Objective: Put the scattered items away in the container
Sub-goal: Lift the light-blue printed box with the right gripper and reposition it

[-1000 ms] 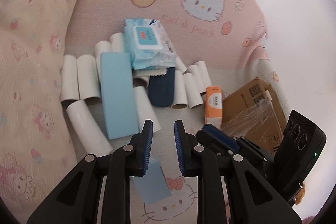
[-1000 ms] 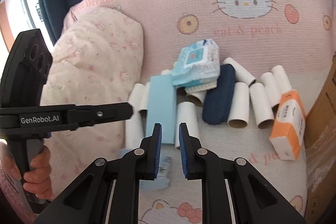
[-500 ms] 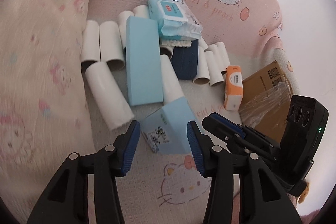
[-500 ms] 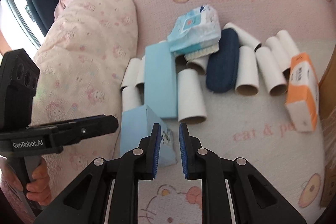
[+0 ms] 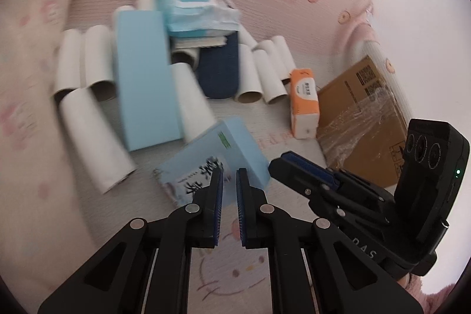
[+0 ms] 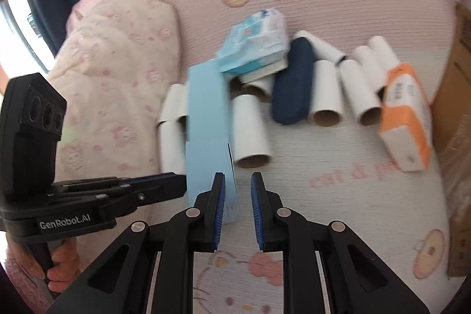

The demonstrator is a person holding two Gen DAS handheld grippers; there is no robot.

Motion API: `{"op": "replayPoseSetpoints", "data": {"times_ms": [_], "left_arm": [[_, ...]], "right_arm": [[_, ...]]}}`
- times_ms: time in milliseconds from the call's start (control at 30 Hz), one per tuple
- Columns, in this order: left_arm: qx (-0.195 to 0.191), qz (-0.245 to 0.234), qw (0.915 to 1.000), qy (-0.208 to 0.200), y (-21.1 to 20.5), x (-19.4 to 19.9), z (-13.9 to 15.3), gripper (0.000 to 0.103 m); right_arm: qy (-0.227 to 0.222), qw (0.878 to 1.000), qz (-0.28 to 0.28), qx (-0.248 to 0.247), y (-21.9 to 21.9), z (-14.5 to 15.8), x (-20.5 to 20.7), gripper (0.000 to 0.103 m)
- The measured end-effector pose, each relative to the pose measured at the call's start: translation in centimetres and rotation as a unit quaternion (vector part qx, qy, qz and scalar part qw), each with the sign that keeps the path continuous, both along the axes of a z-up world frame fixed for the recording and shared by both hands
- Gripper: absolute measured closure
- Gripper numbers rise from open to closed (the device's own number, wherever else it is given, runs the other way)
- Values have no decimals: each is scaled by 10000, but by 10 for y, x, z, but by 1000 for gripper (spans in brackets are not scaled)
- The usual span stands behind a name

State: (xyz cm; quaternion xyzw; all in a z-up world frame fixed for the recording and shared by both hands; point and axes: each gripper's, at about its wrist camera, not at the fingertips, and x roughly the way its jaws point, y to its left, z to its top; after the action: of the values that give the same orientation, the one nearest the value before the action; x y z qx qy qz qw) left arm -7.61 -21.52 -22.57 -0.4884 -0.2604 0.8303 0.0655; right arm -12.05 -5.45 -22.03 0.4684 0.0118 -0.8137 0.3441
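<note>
A light-blue tissue pack [image 5: 206, 164] with dark print lies on the pink bedspread just below the pile. My left gripper [image 5: 230, 175] has its jaws closing to a narrow slit, and its tips pinch the pack's near edge. From the right wrist, the left gripper [image 6: 179, 181] meets the left side of the same tissue pack [image 6: 209, 175]. My right gripper [image 6: 238, 178] is shut on nothing, hovering just right of the pack. The brown cardboard box [image 5: 362, 122] stands at the right, part wrapped in clear film, its opening out of sight.
The pile holds a long blue box [image 5: 144, 78], a wipes pack [image 5: 194, 5], a navy case [image 5: 219, 69] and several white tubes [image 5: 91, 134]. An orange tissue pack [image 5: 304, 105] lies beside the cardboard box. A quilted pillow [image 6: 117, 49] bounds the left. A hand [image 6: 61, 264] grips the left handle.
The left jaws spread wide around the light-blue pack, then came together on its near edge. Both grippers sank toward the bedspread, the left one further.
</note>
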Motion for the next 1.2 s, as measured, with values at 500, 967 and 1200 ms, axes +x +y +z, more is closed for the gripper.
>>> {"op": "replayPoseSetpoints", "data": {"times_ms": [500,967,1200], "left_arm": [[-450,226,9980,-383,-12,-21,-15,51],[209,344,9958,-818,6,-27,-57,52],[259,500,9956,-751,7,-31,-61,52]], "right_arm": [[-676,9950,-732,14,35,-28,-20,65],[-892,9925,-773,-309,32,-53,-60,65],[-1342,9864,-678,-659,33,-75,-72,65]]}}
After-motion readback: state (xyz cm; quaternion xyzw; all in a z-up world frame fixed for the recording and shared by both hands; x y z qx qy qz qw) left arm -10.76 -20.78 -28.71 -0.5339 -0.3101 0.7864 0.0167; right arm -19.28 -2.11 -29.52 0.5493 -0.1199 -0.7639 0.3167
